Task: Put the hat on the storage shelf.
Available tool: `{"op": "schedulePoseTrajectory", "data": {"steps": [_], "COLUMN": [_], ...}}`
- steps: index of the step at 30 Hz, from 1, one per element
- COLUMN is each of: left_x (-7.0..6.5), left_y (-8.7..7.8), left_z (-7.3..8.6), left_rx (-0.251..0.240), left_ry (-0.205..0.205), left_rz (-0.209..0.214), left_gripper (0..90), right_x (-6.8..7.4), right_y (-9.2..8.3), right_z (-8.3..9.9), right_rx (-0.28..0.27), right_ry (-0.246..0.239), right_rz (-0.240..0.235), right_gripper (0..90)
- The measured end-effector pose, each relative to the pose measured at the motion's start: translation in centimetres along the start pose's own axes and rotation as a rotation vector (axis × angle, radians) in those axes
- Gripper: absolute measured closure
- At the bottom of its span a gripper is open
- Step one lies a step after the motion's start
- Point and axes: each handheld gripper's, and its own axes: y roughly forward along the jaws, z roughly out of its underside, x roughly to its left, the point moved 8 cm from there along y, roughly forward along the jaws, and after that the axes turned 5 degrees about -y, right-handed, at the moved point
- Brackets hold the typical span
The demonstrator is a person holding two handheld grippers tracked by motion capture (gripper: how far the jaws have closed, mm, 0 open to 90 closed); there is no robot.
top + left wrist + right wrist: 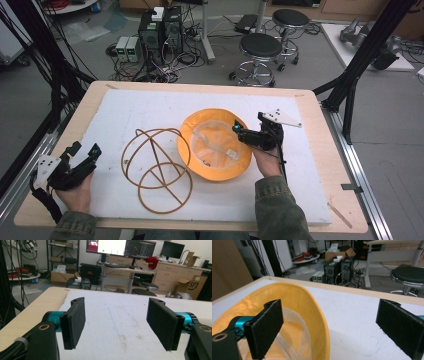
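High view: the yellow hat lies upturned mid-tabletop, the wire hat frame at its nine o'clock; nothing mounted yet, apparently. Left gripper view: left tool gapes empty. Right gripper view: right tool straddles the brim, unclosed.

We hold the left gripper low at the near left, our left hand wrapped under it, its jaws spread wide and pointing forward with nothing between them. Our right hand reaches further forward, green sleeve up to the wrist, carrying the right gripper angled leftward, its jaws likewise wide apart and gripping nothing.
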Motion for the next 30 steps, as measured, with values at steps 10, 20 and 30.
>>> {"op": "schedulePoseTrajectory", "data": {"steps": [10, 20, 30], "left_x": [-0.4, -0.3, -0.4], "left_y": [0.0, 0.0, 0.0], "left_z": [0.0, 0.1, 0.1], "left_rx": [0.011, 0.014, 0.025], "left_ry": [-0.007, -0.009, -0.005], "left_rz": [0.010, 0.007, 0.016], "left_gripper": [32.1, 32.2, 32.4], "right_x": [-0.1, 0.4, 0.9], "right_y": [1.0, 1.7, 2.0], "right_z": [1.5, 2.2, 3.2], "right_rx": [0.107, 0.152, 0.231], "right_ry": [0.022, 0.020, 0.045], "right_rz": [-0.022, -0.050, -0.107], "right_gripper": [7.3, 19.3, 42.8]}}
